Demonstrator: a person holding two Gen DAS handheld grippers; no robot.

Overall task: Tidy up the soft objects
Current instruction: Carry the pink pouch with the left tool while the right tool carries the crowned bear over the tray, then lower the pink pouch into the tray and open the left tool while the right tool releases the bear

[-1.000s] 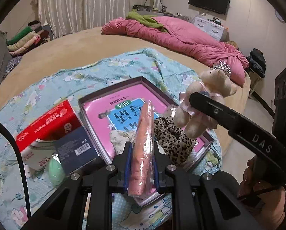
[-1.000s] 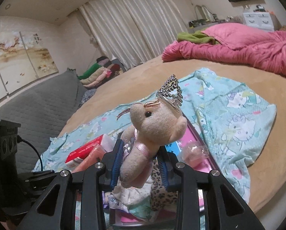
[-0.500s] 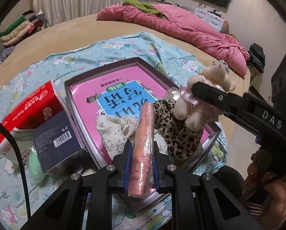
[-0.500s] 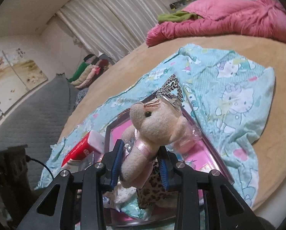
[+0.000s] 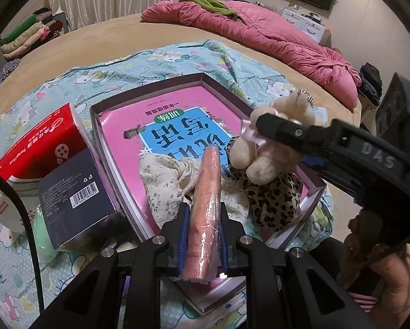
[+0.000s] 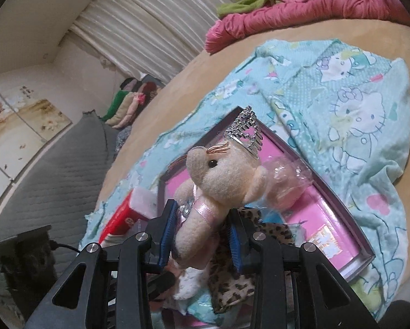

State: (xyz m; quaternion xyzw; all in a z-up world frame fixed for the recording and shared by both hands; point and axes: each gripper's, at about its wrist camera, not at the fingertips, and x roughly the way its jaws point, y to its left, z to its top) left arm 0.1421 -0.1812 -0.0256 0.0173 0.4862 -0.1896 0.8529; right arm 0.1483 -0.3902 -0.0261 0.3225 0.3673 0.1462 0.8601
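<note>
My left gripper point(image 5: 203, 219) is shut on a long pink roll wrapped in plastic point(image 5: 206, 205), held over the near end of an open box point(image 5: 150, 90) with a pink lining. A floral cloth point(image 5: 163, 181) and a leopard-print cloth point(image 5: 273, 200) lie in the box. My right gripper point(image 6: 201, 224) is shut on a beige teddy bear with a silver tiara point(image 6: 218, 175); it holds the bear just above the leopard cloth. The bear point(image 5: 273, 142) and the right gripper point(image 5: 342, 148) also show in the left wrist view.
A red tissue pack point(image 5: 37, 148), a dark blue box point(image 5: 76, 197) and a green round object point(image 5: 41, 235) sit left of the open box on a Hello Kitty sheet point(image 6: 356, 104). A pink quilt point(image 5: 260, 30) lies at the far side of the round bed.
Both grippers have tilted down and moved closer over the box. The bear has come lower toward the leopard cloth. Both holds are unchanged.
</note>
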